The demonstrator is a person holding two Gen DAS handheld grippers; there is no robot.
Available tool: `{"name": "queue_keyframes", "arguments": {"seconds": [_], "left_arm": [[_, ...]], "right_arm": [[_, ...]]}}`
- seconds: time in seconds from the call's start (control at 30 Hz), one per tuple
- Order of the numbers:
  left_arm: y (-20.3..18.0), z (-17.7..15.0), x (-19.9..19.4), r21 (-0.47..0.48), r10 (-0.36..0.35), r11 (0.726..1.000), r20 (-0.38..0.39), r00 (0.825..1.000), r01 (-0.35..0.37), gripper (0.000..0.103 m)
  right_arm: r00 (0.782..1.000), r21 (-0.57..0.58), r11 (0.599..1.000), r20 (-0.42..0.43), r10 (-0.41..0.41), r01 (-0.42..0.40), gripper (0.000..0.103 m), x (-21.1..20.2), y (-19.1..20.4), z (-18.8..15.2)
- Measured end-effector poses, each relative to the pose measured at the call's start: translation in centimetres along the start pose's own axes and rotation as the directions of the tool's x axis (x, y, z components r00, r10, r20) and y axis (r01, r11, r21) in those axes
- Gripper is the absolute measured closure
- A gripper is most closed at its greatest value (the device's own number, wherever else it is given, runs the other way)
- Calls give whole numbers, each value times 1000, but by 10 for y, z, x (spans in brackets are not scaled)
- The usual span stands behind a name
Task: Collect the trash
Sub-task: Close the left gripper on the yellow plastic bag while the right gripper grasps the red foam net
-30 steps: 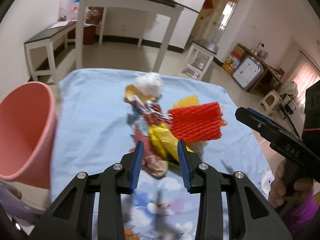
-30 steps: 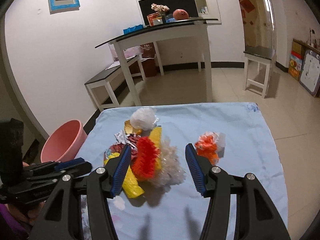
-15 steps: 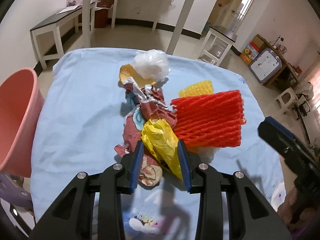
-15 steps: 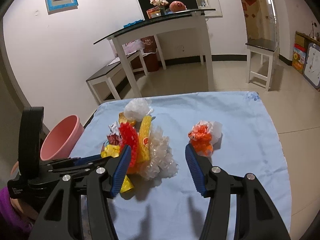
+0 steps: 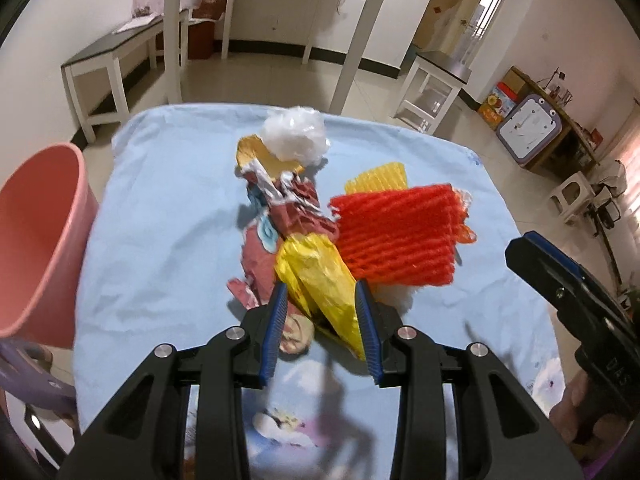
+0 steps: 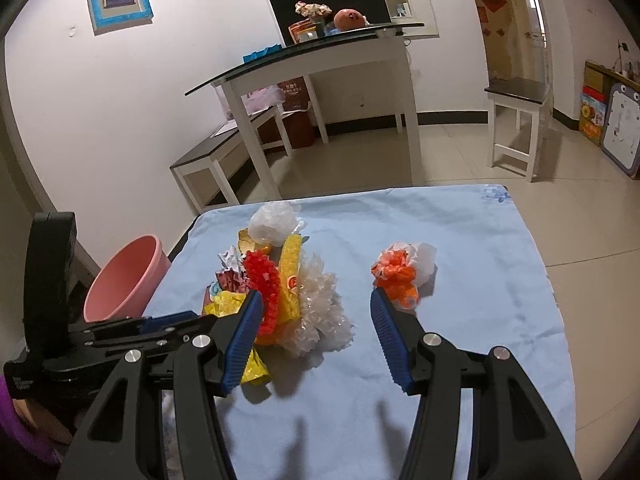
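A round pink plastic bin [image 5: 36,240] stood at the left edge of the table with the light blue cloth [image 5: 160,216]. The left gripper [image 5: 322,304] hung with its jaws spread around a crumpled yellow foil wrapper [image 5: 320,276], pads not visibly pressing it. Beside the wrapper lay a red foam fruit net [image 5: 400,236]. The right gripper [image 6: 316,312] was spread wide over the pile, empty. Further right sat an orange-and-white crumpled plastic wad [image 6: 402,270].
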State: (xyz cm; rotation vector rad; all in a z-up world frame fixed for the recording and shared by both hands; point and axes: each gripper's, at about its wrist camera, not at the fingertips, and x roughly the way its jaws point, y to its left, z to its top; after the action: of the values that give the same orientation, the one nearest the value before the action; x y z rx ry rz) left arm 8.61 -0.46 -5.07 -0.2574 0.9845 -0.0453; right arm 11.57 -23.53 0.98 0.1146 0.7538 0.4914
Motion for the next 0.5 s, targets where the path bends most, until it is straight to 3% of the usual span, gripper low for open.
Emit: {"name": "queue_keyframes", "arguments": {"seconds": [0.27, 0.4, 0.5], "left_arm": [[-9, -5, 26, -24, -7, 1000, -51, 999, 6, 68], [-10, -6, 32, -12, 0, 1000, -51, 999, -1, 86], [-8, -2, 22, 7, -33, 999, -32, 999, 33, 95]], "right_arm": [[1000, 0, 1000, -23, 8, -8, 47, 1, -4, -5], [999, -1, 1000, -29, 13, -13, 47, 3, -5, -4], [999, 4, 1000, -36, 29, -29, 47, 6, -4, -4]]}}
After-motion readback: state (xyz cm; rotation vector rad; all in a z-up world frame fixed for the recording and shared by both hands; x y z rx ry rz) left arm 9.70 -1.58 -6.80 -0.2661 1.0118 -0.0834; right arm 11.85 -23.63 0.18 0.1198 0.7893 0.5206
